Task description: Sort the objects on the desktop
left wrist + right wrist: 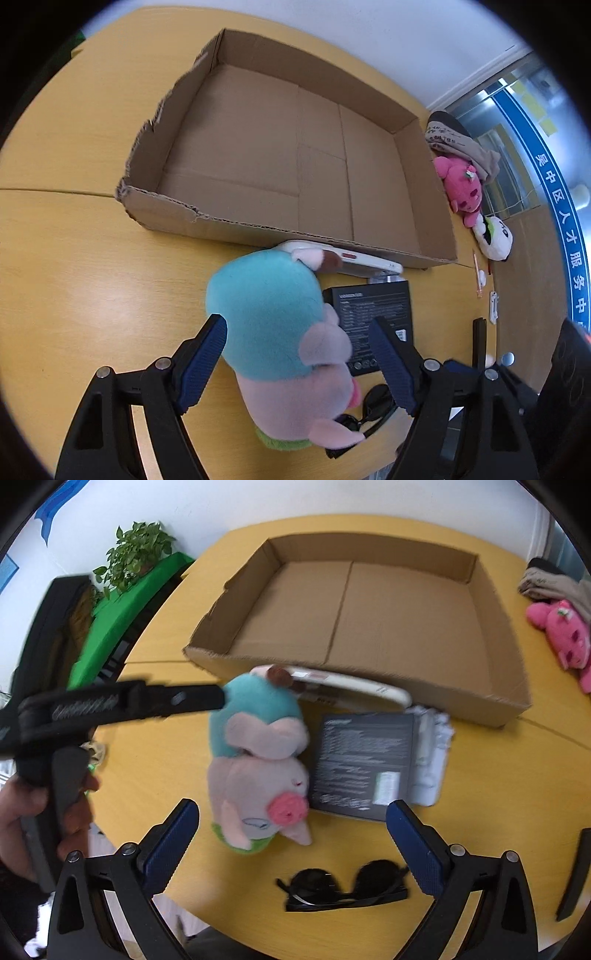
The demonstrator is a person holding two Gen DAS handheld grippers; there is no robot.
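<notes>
A plush pig in a teal top (280, 332) lies on the yellow table, head toward me. My left gripper (301, 328) is open, its jaws on either side of the pig; its left pad (207, 354) touches the teal body, the right pad (388, 365) stands apart. In the right wrist view the pig (258, 760) lies ahead of my open, empty right gripper (291, 816). Black sunglasses (343, 886) lie between the right gripper's fingers. The left gripper's finger (122, 701) reaches the pig from the left. An empty cardboard box (295, 147) stands behind.
A white flat device (347, 260) leans at the box's front wall. A black booklet (362, 760) lies right of the pig, on white papers (432, 749). A pink plush (460, 184), a panda plush (493, 236) and grey cloth (458, 144) lie right of the box. A plant (136, 550) stands far left.
</notes>
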